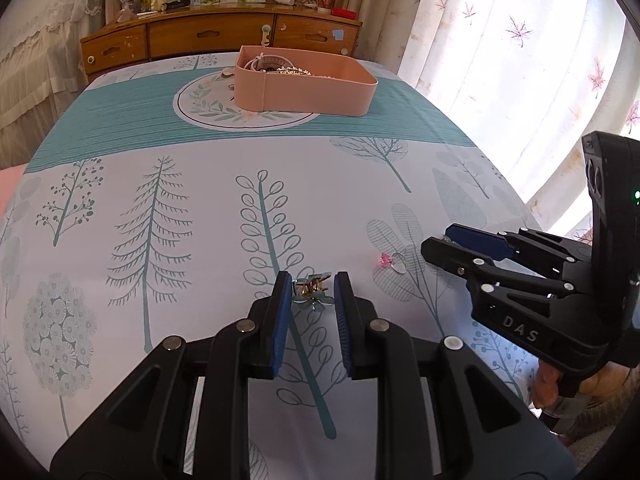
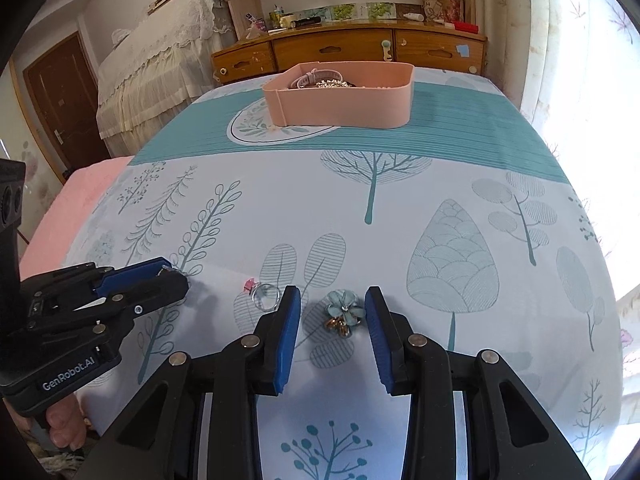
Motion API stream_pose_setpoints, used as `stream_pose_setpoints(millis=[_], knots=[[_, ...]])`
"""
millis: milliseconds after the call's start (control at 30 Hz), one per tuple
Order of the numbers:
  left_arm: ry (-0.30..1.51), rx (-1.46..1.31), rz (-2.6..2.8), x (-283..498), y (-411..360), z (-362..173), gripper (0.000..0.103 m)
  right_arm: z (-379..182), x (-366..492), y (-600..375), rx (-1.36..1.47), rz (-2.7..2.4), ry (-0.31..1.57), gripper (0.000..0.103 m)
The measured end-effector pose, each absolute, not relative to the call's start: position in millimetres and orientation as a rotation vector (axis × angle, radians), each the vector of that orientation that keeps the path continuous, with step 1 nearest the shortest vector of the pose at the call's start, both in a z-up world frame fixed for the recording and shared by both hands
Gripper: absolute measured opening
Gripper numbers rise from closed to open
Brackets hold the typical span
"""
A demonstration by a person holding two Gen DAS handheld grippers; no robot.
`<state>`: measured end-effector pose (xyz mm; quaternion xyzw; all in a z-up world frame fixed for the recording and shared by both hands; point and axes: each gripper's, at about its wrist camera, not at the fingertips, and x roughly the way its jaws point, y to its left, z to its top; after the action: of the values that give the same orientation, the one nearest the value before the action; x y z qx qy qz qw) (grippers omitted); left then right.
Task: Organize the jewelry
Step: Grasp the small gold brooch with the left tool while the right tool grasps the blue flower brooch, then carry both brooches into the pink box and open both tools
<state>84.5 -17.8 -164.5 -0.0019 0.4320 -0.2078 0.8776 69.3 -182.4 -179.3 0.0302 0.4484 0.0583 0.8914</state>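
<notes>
Two teal flower ornaments with gold fittings are in play. One flower ornament (image 1: 312,294) sits pinched between the blue pads of my left gripper (image 1: 313,280), just above the tree-print cloth; the right wrist view shows only a glint of it at the left gripper (image 2: 174,274) tip. The other flower ornament (image 2: 345,312) lies on the cloth between the fingers of my right gripper (image 2: 333,294), which stands open around it with no pad pressing. A ring with a pink stone (image 2: 262,292) lies between the two grippers, ring (image 1: 394,261) just left of the right gripper (image 1: 436,242).
A pink box (image 1: 308,92) holding a watch and several jewelry pieces stands at the far middle of the bed. A wooden drawer unit (image 1: 216,36) lies behind it, curtains (image 1: 500,60) on the right. A hand (image 2: 64,424) grips the left tool's handle.
</notes>
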Motion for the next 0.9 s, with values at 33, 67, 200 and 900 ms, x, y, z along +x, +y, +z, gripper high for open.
stream_pose_setpoints(millis=[33,67,200,900], knots=[[0.897,-0.005,-0.435,84,-17,-164,0.019,-180,71,-180,0.038,0.107,0.927,0.030],[0.894,-0.005,-0.436,85,-17,-164,0.019,-180,71,-178,0.021,0.100,0.925,0.028],[0.879,0.002,-0.442,84,-16,-162,0.019,-181,75,-174,-0.018,0.079,0.922,0.019],[0.796,-0.023,-0.466,145,-25,-81,0.019,-87,138,-159,-0.028,0.147,0.764,0.019]])
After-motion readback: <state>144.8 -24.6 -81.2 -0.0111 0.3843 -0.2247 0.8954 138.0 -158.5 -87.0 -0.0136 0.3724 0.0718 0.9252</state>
